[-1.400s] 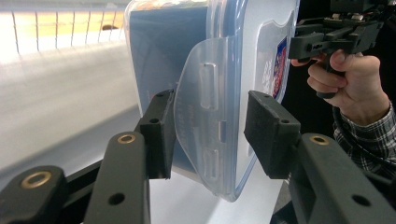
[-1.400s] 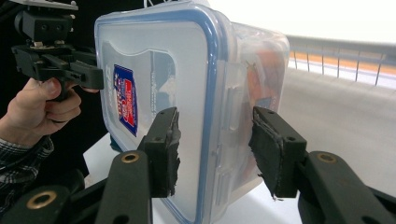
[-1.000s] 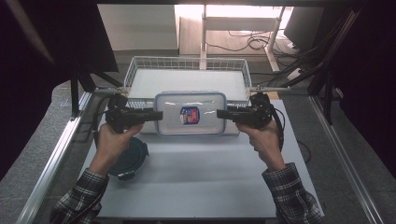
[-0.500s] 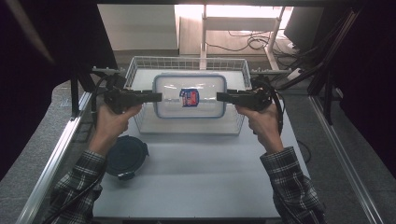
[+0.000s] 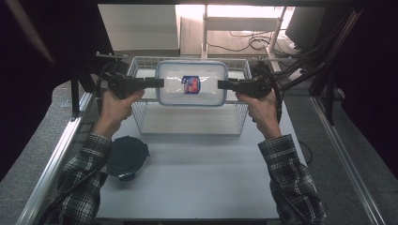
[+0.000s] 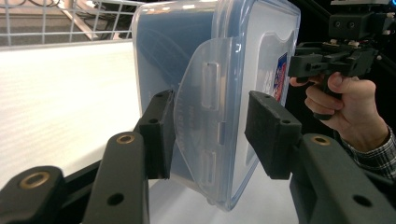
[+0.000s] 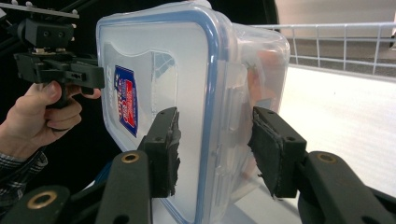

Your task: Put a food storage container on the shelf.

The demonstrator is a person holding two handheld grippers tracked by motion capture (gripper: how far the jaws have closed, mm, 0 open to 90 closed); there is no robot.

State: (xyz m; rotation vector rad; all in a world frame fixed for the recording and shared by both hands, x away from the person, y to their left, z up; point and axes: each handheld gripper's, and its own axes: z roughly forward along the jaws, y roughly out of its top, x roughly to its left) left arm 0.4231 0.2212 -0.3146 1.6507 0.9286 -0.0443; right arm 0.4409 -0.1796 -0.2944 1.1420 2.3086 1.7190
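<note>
Both claws carry the lidded container point(image 5: 191, 83) above the wire basket point(image 5: 187, 123): left claw point(image 5: 159, 83) and right claw point(image 5: 221, 85) each clamp 1 end. The right pad seems barely seated on the latch flap. If either side slackens, it tips and drops crooked into the basket.

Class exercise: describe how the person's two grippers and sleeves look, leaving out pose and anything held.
Both grippers, left and right, are black with pistol-style handles, brass-ringed pivots and dark padded jaws; the right's pads look frayed. Black cables trail from them. The sleeves are black-and-white plaid.
</note>
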